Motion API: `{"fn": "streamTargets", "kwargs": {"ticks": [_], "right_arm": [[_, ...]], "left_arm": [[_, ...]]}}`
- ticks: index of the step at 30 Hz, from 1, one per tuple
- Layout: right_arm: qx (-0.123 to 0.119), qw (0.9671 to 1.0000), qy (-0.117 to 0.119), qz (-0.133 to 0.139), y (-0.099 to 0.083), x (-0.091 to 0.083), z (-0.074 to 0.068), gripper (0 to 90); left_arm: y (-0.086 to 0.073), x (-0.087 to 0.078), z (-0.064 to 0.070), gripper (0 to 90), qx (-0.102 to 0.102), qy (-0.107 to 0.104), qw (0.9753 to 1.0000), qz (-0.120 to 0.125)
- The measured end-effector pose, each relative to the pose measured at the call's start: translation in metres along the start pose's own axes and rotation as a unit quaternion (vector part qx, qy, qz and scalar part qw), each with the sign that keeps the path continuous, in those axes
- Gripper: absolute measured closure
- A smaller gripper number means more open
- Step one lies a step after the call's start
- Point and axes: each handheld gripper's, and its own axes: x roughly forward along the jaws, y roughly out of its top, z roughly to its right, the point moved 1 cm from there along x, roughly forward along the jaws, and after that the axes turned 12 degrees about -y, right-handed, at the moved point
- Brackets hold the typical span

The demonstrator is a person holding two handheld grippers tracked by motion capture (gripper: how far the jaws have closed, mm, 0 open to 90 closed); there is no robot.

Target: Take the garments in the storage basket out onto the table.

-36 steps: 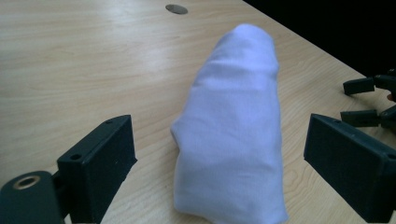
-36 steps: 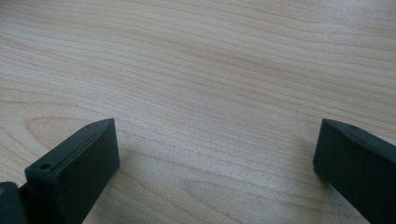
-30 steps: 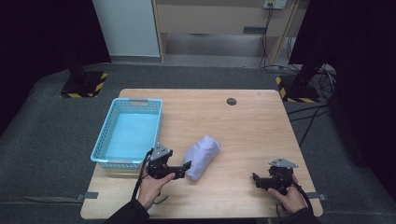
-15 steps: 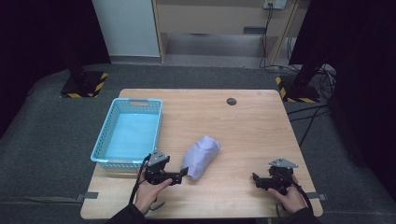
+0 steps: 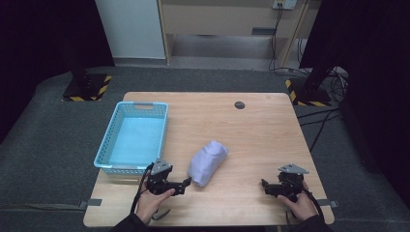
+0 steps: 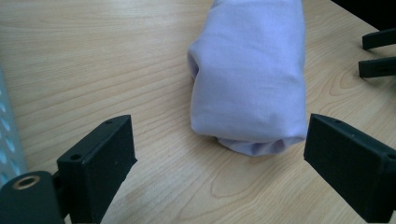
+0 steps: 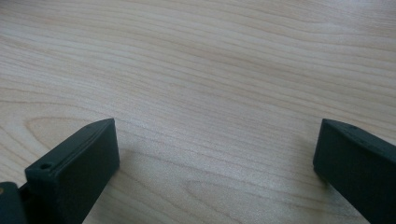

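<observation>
lilac cloth roll [image 5: 208, 162] lengthwise near-left to far-right, near end facing the spread left hand-held gripper [image 5: 186, 182]

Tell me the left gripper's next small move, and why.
Probably ease the left gripper forward until its jaws straddle the cloth's near end, then close. The jaws stand open, wide enough for the roll, which lies just ahead, untouched. The basket beside it looks the likely destination.
</observation>
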Motion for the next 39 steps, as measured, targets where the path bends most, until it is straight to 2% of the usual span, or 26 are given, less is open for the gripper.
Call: {"fn": "streamTargets", "kwargs": {"ticks": [12, 23, 39], "right_arm": [[0.0, 1.0, 0.0, 0.0, 0.0, 0.0, 0.0, 0.5], [0.0, 1.0, 0.0, 0.0, 0.0, 0.0, 0.0, 0.5], [0.0, 1.0, 0.0, 0.0, 0.0, 0.0, 0.0, 0.5]], "left_arm": [[-0.007, -0.011, -0.001, 7.2, -0.01, -0.001, 0.9999, -0.005], [-0.014, -0.018, -0.008, 6.6, -0.024, 0.014, 0.9993, -0.026], [-0.02, -0.029, -0.016, 6.6, -0.036, 0.026, 0.9984, -0.034]]}}
